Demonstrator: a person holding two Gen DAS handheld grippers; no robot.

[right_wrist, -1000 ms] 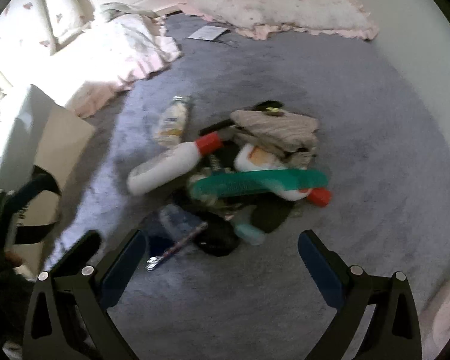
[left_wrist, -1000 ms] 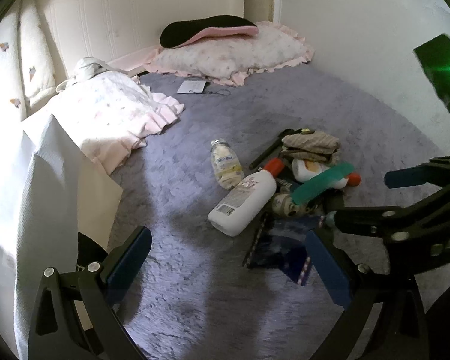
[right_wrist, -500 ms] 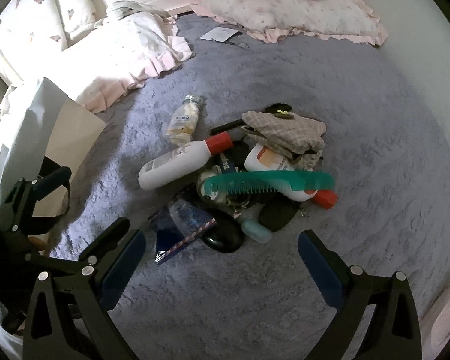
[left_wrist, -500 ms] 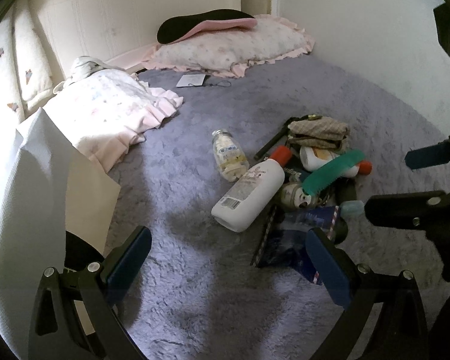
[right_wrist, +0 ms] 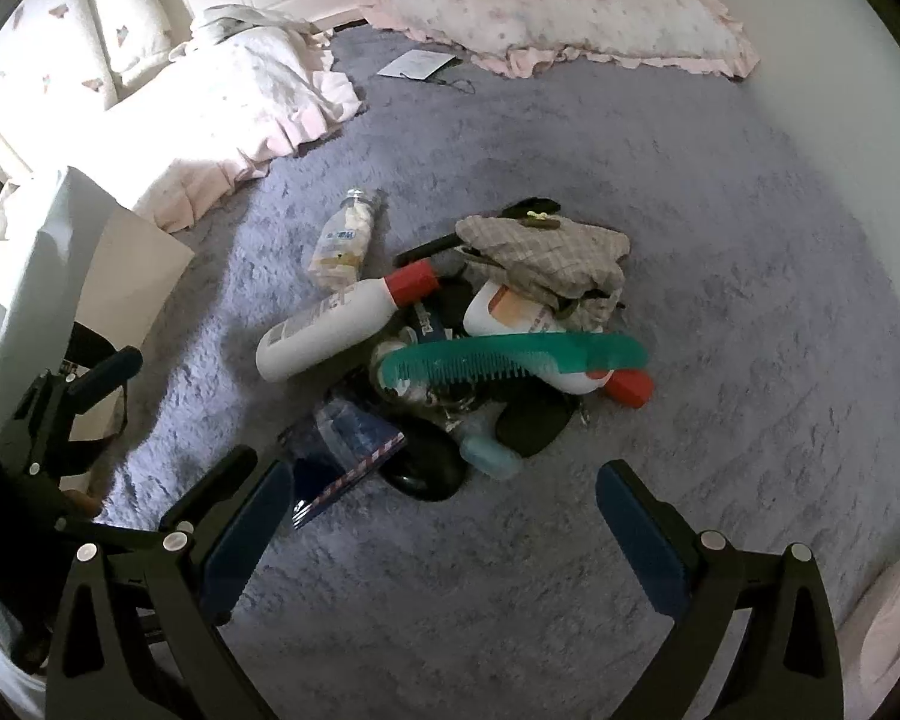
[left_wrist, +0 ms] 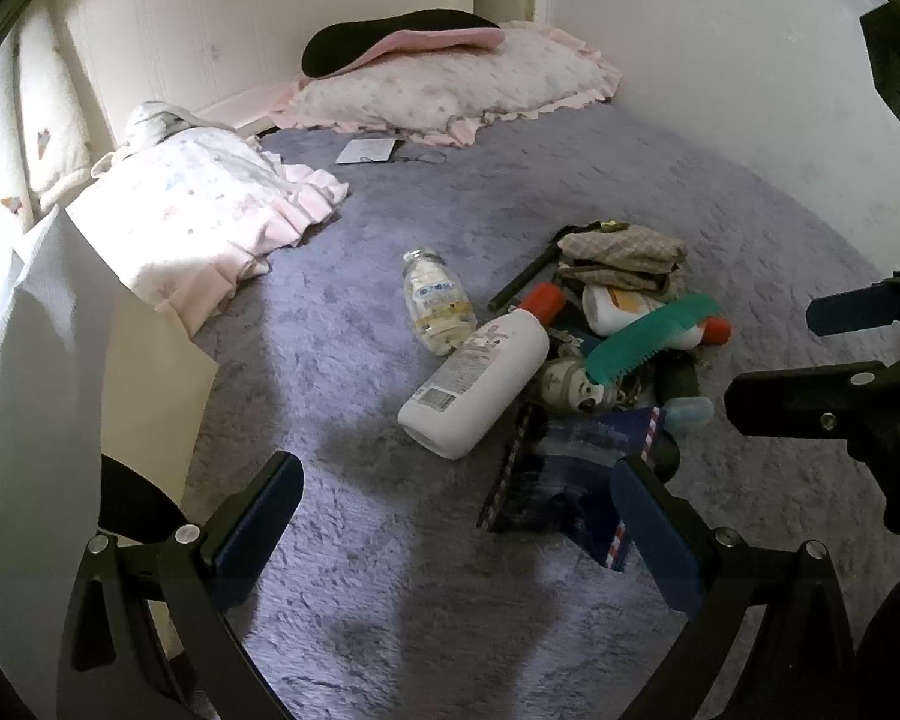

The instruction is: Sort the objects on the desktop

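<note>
A pile of objects lies on the purple carpet (right_wrist: 720, 228): a green comb (right_wrist: 510, 354) (left_wrist: 648, 339) on top, a white bottle with a red cap (right_wrist: 342, 324) (left_wrist: 480, 375), a second white bottle with an orange label (right_wrist: 510, 315), a checked cloth (right_wrist: 546, 252) (left_wrist: 624, 255), a blue packet (right_wrist: 342, 456) (left_wrist: 576, 474), a black oval item (right_wrist: 426, 468) and a clear bottle (right_wrist: 345, 237) (left_wrist: 435, 300) set apart. My left gripper (left_wrist: 456, 516) is open and empty, short of the pile. My right gripper (right_wrist: 444, 516) is open and empty, above the pile's near side.
A white paper bag (left_wrist: 48, 360) (right_wrist: 60, 252) stands at the left. A pink-white quilt (left_wrist: 204, 210) lies beyond it. A frilled pillow (left_wrist: 450, 84) with a dark insole on it sits at the far wall. A card (left_wrist: 366, 150) lies on the carpet. White walls close the right side.
Both grippers have pulled back and up from the pile, so it looks smaller and farther. The right gripper has drifted right in the left wrist view. Nothing in the pile has moved.
</note>
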